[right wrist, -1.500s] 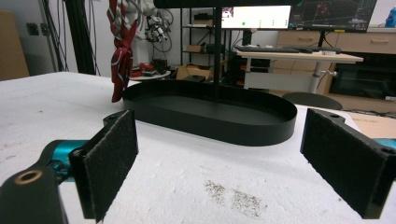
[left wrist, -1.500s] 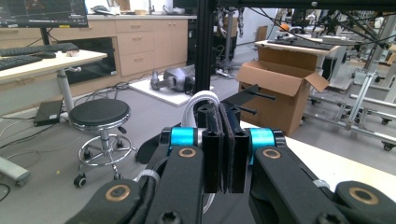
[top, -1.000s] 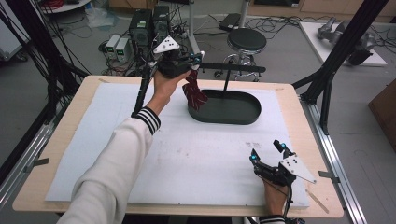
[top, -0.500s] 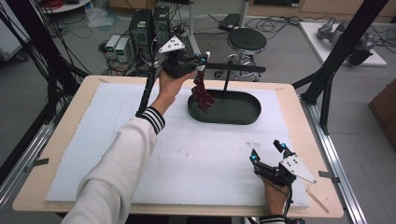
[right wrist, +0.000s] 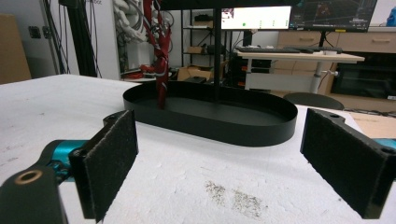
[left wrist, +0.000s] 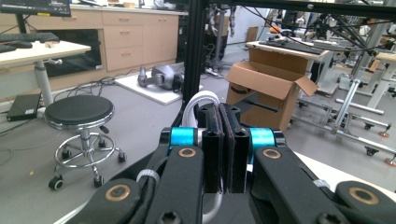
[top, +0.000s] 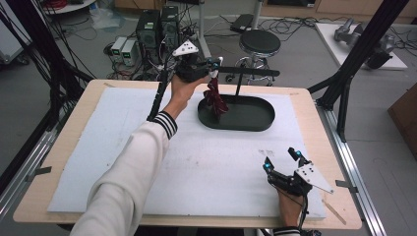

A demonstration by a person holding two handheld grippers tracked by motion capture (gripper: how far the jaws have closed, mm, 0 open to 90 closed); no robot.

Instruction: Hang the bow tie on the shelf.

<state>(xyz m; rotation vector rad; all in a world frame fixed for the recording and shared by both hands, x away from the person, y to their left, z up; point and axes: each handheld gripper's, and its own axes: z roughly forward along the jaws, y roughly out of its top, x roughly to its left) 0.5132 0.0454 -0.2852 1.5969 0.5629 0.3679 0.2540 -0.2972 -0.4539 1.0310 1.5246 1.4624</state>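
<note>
A person stands at a wooden desk (top: pixel 34 196) covered by a white foam sheet (top: pixel 216 162). Toward the far side of the sheet sits a black oval tray (top: pixel 253 123) with a thin black post rising from it and a horizontal bar (top: pixel 251 72) across the top.

The person's left arm, in a white sleeve with striped cuff, reaches forward and holds the left gripper (top: pixel 212 66) raised at the left end of that bar. A dark red strip of cloth (top: pixel 215 98) hangs from this gripper, its lower end trailing down into the tray's left end. In the left gripper view the two black jaws are pressed together; whether the cloth is pinched between them cannot be made out there, though from above it hangs from the gripper's tip.

The right gripper (top: pixel 281 160) rests low at the near right corner of the sheet, well apart from the tray, pointing toward it. Its padded jaws stand wide apart with nothing between them.
</note>
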